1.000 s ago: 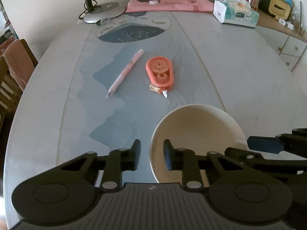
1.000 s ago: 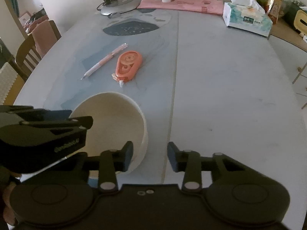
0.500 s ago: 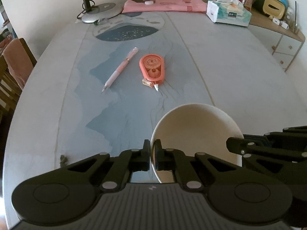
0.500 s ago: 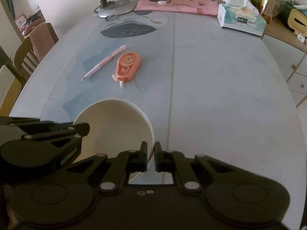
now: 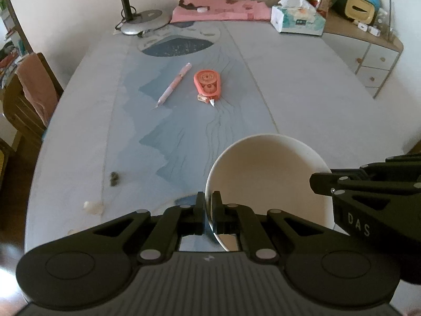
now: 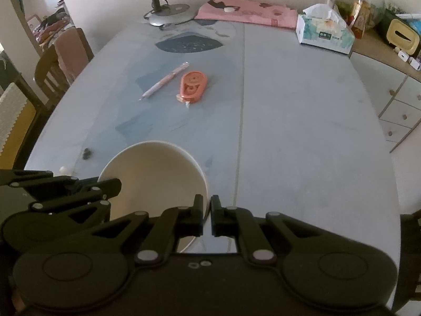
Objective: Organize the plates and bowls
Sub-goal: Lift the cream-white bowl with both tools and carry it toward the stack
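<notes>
**Desk:** What does the left wrist view show?

**Photographer:** The left gripper [image 5: 208,205] is clamped on the near-left rim of a cream bowl [image 5: 265,173], one finger inside the wall and one outside. The right gripper [image 5: 319,181] reaches in from the right edge and meets the opposite rim. The bowl sits low in the frame, above the near end of the table [image 5: 302,100]. It looks raised off the surface, though its underside is hidden.

**Desk:** And the right wrist view?

**Photographer:** The mirror image. The right gripper [image 6: 206,206] is pinched shut on the bowl's [image 6: 155,173] right rim, and the left gripper [image 6: 115,184] holds the far side.

**Desk:** How will the bowl handle?

**Photographer:** It looks rigid, smooth-glazed and breakable, so probably slippery under thin pads. The rim is the only hold on offer, and two opposite grips seem the safest way to keep it level.

**Desk:** The setting?

**Photographer:** A pale oval tabletop with a blue-grey printed pattern. On it lie a pink pen [image 6: 165,80] and, beside it, an orange correction-tape dispenser [image 6: 193,83]. At the far end are a lamp base [image 6: 169,13], a pink cloth [image 6: 247,13] and a tissue box [image 6: 325,34]. A wooden chair [image 6: 52,65] stands left and a drawer cabinet [image 6: 402,100] right.
</notes>
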### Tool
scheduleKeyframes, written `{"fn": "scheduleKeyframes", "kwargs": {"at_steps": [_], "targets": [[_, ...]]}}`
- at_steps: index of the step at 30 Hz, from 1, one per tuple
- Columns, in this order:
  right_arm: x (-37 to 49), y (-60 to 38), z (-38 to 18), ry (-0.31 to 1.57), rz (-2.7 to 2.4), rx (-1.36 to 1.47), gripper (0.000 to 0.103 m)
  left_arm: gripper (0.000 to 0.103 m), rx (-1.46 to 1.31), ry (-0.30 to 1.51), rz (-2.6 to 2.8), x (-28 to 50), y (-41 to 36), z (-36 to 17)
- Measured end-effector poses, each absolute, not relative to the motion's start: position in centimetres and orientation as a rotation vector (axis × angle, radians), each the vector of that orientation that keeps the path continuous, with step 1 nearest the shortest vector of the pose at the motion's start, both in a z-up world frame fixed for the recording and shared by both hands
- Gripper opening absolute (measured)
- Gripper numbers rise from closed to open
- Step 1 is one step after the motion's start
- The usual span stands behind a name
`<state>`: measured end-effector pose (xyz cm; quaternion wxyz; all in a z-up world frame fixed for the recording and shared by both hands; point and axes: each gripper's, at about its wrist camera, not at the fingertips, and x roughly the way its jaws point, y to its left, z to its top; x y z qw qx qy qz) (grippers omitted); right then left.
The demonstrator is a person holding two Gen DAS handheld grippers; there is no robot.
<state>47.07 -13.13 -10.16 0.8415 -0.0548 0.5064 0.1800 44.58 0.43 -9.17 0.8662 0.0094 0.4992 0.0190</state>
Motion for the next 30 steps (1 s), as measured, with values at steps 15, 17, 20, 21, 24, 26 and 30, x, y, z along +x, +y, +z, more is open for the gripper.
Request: {"fn": "scheduleKeyframes", "kwargs": {"at_steps": [15,17,20,21,24,26,30], "targets": [[37.2,-12.3,-3.4,1.032,0.457,-0.109,0.007,0.004,0.046,1.002,0.032,34.0,2.6,-2.3],[35.7,-12.0,-2.9,1.033,0.471,-0.109,0.007,0.004,0.038,1.012,0.034,32.4,3.1,-1.8],[33.5,-11.4,-2.2,1.032,0.488,-0.121,0.007,0.004,0.047,1.022,0.048,30.1,3.7,-1.3],[32.6,-11.0,-2.1,1.032,0.495,-0.127,0.007,0.004,0.047,1.025,0.049,29.3,3.9,-1.2],[30.3,-10.1,-1.9,1.035,0.509,-0.148,0.007,0.004,0.049,1.033,0.059,26.9,4.7,-0.9],[28.9,-9.5,-1.8,1.033,0.517,-0.159,0.007,0.004,0.058,1.035,0.062,25.3,5.1,-0.9],[26.0,-8.4,-2.0,1.039,0.535,-0.168,0.007,0.004,0.058,1.056,0.067,22.1,6.3,-1.5]]}}
